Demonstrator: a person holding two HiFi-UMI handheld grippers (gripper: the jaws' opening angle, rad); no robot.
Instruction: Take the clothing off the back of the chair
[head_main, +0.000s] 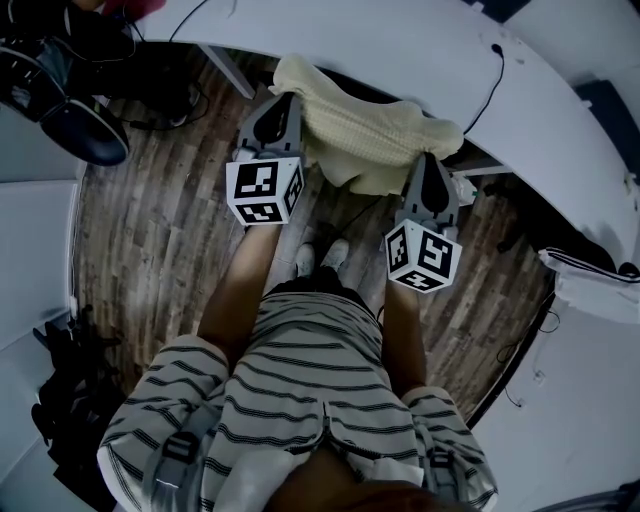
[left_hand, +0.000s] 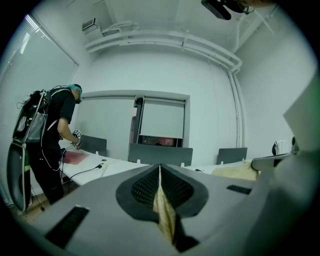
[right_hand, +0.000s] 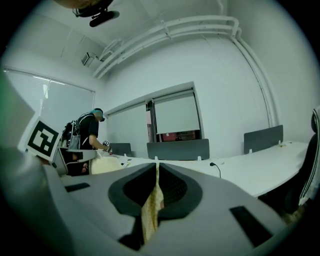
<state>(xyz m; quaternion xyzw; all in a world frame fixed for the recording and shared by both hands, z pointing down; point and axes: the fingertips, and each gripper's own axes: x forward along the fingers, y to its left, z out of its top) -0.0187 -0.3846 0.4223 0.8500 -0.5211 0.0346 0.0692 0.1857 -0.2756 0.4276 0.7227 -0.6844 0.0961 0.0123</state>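
A cream knitted garment (head_main: 362, 140) hangs spread between my two grippers, in front of the white desk (head_main: 420, 50) in the head view. My left gripper (head_main: 283, 110) is shut on its left edge, and a strip of cream knit (left_hand: 164, 212) shows pinched between the dark pads. My right gripper (head_main: 432, 172) is shut on the garment's right edge, with a fold of the same knit (right_hand: 150, 210) caught between its pads. The garment sags in the middle between the two grips. No chair back shows under it.
The curved white desk runs across the top with a black cable (head_main: 492, 90) on it. Wood-look floor (head_main: 150, 230) lies below. Dark bags (head_main: 60, 90) sit at the upper left. Another person (left_hand: 55, 135) stands at a far desk.
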